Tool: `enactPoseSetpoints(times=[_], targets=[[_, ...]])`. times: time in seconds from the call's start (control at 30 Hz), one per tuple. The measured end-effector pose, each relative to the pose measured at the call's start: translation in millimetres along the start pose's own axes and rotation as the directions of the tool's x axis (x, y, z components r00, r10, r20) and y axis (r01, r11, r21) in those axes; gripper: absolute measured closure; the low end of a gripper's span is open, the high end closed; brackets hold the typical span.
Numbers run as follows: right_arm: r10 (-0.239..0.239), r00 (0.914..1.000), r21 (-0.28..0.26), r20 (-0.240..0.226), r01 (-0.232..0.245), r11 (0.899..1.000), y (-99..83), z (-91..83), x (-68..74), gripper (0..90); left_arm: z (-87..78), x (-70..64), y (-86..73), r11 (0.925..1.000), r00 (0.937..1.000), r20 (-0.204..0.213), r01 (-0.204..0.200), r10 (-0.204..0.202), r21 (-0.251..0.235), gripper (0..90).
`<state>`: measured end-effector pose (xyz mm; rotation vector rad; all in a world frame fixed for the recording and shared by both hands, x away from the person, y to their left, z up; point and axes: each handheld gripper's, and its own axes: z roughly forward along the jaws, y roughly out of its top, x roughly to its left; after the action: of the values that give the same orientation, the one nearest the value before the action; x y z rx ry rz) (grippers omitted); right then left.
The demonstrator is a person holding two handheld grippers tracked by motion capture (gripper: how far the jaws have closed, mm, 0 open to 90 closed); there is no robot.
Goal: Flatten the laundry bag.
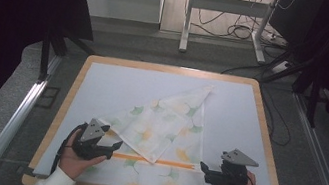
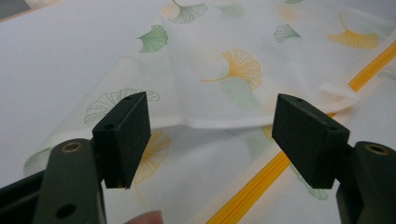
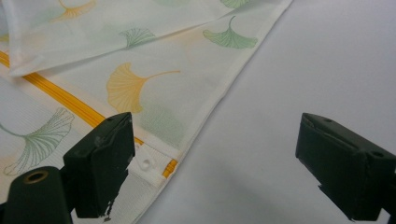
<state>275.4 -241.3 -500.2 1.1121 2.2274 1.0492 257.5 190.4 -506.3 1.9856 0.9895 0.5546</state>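
Folding looks to be the step in hand: the ginkgo-print cloth (image 1: 160,137) lies flat on the desk (image 1: 267,135). At the cloth's near left edge the left tool (image 1: 115,146) hovers, jaws apart, holding nothing. Its folded flap tapers to a point aimed away and rightward, long axis diagonal. At its near right corner the right tool (image 1: 202,168) gapes empty; next, each must pinch an edge.

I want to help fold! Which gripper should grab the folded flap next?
Probably the left gripper: its open jaws face the cloth's folded flap. The right gripper sits at the cloth's edge.
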Motion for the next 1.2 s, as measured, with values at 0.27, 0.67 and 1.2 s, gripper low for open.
enactPoseSetpoints(times=[0.27, 0.67, 1.2], targets=[[0.023, 0.9996, 0.000, -0.017, -0.023, 1.000, 0.2, -1.9, -0.3, 16.3, 0.7, -0.8, -0.3, 1.0000, 1.0000, 0.009, -0.004, 0.004, 0.008, 27.8], [0.035, 0.9992, 0.023, -0.020, -0.035, 0.999, -0.8, 0.7, -1.0, 16.5, 2.7, -0.9, -1.1, 0.9993, 0.9995, -0.014, -0.028, 0.028, 0.026, 28.3], [0.030, 0.9995, 0.026, -0.010, -0.029, 0.999, -0.9, -0.2, -0.5, 15.8, -1.3, -2.0, 2.5, 1.0000, 0.9999, 0.016, -0.001, 0.001, 0.001, 28.6]])
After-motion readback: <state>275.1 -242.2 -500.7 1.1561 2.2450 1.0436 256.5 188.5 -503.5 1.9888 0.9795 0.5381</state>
